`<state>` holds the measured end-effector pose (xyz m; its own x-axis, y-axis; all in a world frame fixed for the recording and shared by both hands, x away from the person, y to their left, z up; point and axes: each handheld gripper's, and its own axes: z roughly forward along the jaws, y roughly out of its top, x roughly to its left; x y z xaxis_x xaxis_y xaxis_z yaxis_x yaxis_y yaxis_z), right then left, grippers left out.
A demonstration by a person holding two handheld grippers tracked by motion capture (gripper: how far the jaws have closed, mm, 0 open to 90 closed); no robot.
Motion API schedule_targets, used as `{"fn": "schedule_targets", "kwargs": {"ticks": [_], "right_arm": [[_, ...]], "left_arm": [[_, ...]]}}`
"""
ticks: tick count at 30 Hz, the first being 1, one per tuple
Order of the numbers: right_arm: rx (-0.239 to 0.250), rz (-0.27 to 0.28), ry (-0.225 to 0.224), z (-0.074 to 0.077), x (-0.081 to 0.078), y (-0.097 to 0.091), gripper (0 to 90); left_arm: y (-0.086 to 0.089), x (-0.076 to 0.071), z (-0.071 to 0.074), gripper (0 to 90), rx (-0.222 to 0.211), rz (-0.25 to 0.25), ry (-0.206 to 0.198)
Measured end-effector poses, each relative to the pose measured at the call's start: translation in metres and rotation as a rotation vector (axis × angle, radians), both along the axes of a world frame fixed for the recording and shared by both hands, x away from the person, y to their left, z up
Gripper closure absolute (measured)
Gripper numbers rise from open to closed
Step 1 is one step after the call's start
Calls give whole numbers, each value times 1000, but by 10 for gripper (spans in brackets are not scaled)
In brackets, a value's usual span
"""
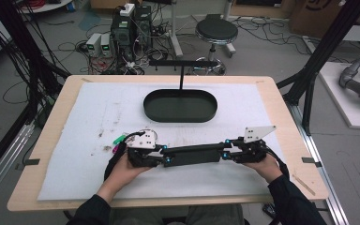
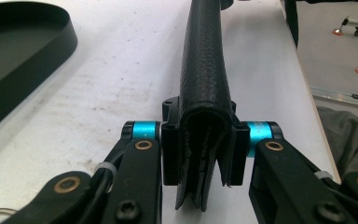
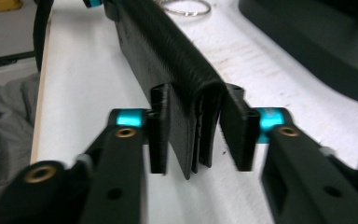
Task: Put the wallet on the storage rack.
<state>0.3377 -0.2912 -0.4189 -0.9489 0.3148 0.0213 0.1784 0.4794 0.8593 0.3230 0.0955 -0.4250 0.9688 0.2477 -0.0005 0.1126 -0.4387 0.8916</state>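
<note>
A long black leather wallet [image 1: 194, 154] is folded shut and spans between my two grippers, low over the white mat [image 1: 98, 112]. My left gripper [image 1: 164, 157] is shut on its left end. In the left gripper view, both jaws of the left gripper [image 2: 203, 154] press the folded leaves of the wallet [image 2: 205, 70] together. My right gripper [image 1: 226, 154] holds the other end. In the right gripper view, the jaws of the right gripper [image 3: 198, 135] flank the wallet [image 3: 168, 51], with the left jaw tight and the right jaw touching near the fold.
A black oval tray [image 1: 180, 119] stands on the mat beyond the wallet, and a thin black stand [image 1: 182, 70] rises behind it. A metal key ring [image 3: 185, 7] lies near the left gripper. Small green and pink items [image 1: 118, 140] lie left of it. A stool [image 1: 215, 32] stands beyond the table.
</note>
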Motion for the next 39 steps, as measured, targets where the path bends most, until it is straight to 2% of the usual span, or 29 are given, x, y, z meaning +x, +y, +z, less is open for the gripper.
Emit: {"fn": "schedule_targets", "kwargs": {"ticks": [3, 4, 6, 8, 12, 15, 17, 20, 22, 25, 27, 29, 30, 31, 33, 36, 39], "right_arm": [[28, -36, -11, 3, 1, -4, 566], [33, -51, -16, 4, 1, -7, 550], [55, -97, -31, 5, 1, -12, 533], [74, -146, -43, 6, 2, -17, 506], [113, -264, -65, 10, 4, -28, 460], [117, -349, -77, 11, 6, -35, 429], [122, -396, -70, 12, 7, -39, 418], [125, -447, -75, 12, 8, -43, 408], [121, -478, -76, 13, 8, -46, 398], [122, -505, -81, 13, 8, -49, 391], [124, -518, -85, 13, 8, -50, 390], [123, -524, -88, 13, 8, -51, 389], [123, -532, -88, 13, 8, -52, 390], [123, -537, -92, 13, 8, -52, 390], [121, -540, -90, 13, 8, -53, 390], [123, -550, -94, 12, 8, -56, 390], [124, -557, -93, 12, 9, -57, 390]], "left_arm": [[0, 1, 3, 739, -6, 9, -19], [0, 1, 4, 739, -20, 15, -22], [1, 2, 6, 740, -22, 20, -30], [1, 3, 10, 741, -45, 32, -48], [0, 7, 18, 741, -46, 47, -76], [0, 11, 23, 741, -49, 69, -91], [2, 13, 26, 741, -46, 79, -96], [4, 16, 31, 741, -42, 101, -108], [6, 20, 35, 741, -55, 120, -113], [8, 25, 42, 741, -57, 149, -142], [8, 28, 44, 741, -65, 159, -148], [10, 36, 50, 741, -77, 188, -163], [10, 36, 50, 741, -77, 188, -163], [12, 42, 54, 741, -70, 208, -175], [12, 43, 54, 741, -74, 218, -177], [14, 53, 57, 741, -84, 245, -183], [15, 62, 59, 741, -72, 260, -187]]}}
